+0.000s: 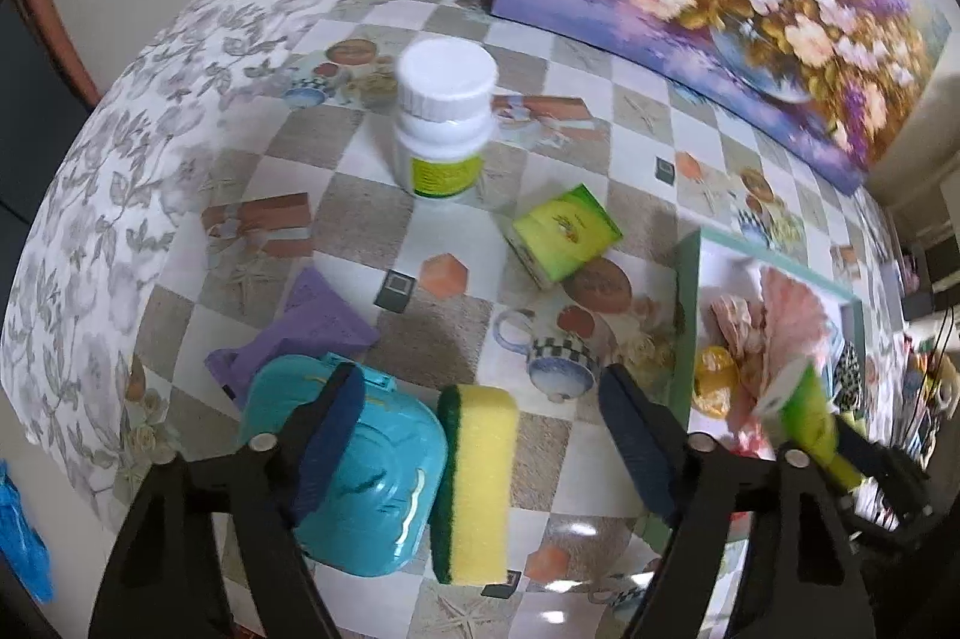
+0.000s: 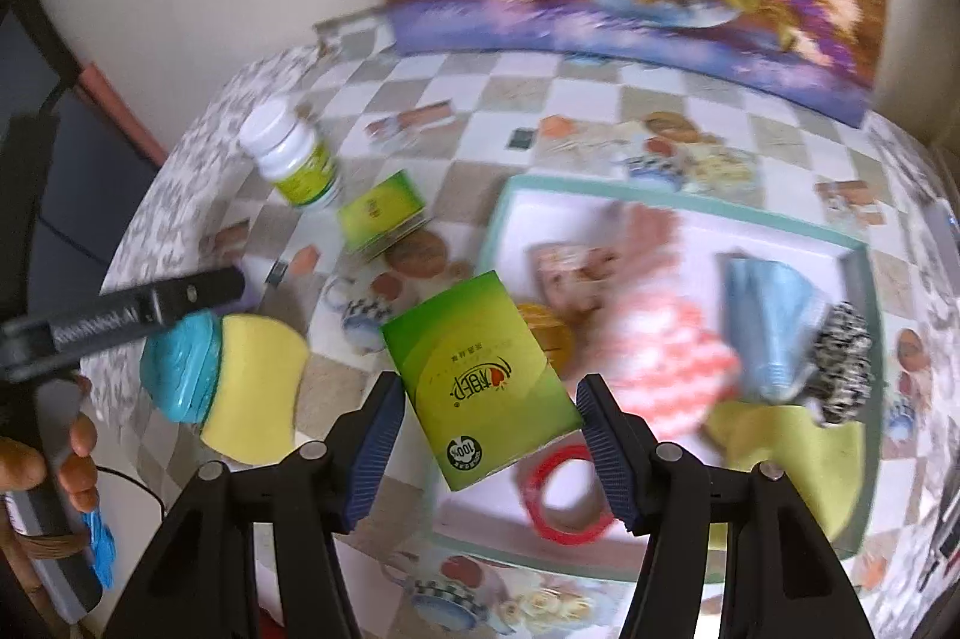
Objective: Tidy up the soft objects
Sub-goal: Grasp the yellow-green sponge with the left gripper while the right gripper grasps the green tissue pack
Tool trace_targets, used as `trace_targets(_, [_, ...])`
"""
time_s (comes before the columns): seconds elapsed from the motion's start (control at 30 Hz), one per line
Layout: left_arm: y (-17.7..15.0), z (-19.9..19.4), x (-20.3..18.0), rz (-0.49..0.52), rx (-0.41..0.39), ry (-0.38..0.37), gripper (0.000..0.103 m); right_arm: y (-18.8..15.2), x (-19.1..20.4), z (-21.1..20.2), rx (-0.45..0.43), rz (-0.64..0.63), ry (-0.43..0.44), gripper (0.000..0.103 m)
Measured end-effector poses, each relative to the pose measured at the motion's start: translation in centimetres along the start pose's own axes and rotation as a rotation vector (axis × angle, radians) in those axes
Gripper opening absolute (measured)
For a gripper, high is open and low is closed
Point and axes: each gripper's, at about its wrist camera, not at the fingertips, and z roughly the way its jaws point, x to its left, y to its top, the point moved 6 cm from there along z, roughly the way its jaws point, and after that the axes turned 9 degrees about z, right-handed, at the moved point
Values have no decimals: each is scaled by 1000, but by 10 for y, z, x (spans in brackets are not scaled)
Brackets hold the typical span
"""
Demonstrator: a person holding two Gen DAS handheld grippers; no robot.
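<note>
Right, my right gripper (image 2: 489, 438) pinches the green tissue pack (image 2: 480, 387) above the tray (image 2: 498, 213). It's light and squashy (grip its flat sides). At 9 o'clock, my left gripper (image 1: 480, 429) gapes round the yellow sponge (image 1: 480, 477), unclamped.

Between the white bottle (image 1: 443, 117) and the yellow sponge (image 1: 477, 483) we see bare tablecloth (image 1: 372, 195), open for a pass. The teal case (image 1: 366, 471) touches the sponge's left side; the purple cloth (image 1: 300, 333) lies just behind it. The small green box (image 1: 564, 234) stands near the tray's rim (image 1: 684, 315). Inside the tray, the red tape ring (image 2: 564, 495) and soft things crowd the floor
</note>
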Motion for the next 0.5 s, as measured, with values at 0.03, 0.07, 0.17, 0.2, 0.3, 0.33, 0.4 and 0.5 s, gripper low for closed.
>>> trace_targets(0.03, [-1, 1, -2, 4, 5, -1, 79, 1, -5, -4, -6, 12, -1, 63])
trace_targets(0.07, [-2, 2, -3, 10, 9, -3, 78, 1, -10, -6, -11, 24, -4, 63])
trace_targets(0.17, [-2, 2, -9, 32, 8, 1, 67, 4, -21, -9, -15, 56, -5, 63])
trace_targets(0.2, [-2, 2, -11, 42, 8, 3, 66, 4, -22, -9, -15, 61, -2, 63])
trace_targets(0.3, [-3, 5, -18, 71, 21, 2, 64, 4, -21, -10, -13, 58, 5, 63])
trace_targets(0.33, [-4, 7, -21, 87, 28, 8, 63, 4, -20, -10, -12, 55, 8, 63])
trace_targets(0.4, [-6, 10, -24, 112, 41, 30, 59, 3, -17, -9, -11, 47, 11, 63])
trace_targets(0.5, [-8, 15, -28, 148, 57, 57, 57, 2, -16, -9, -10, 44, 13, 63])
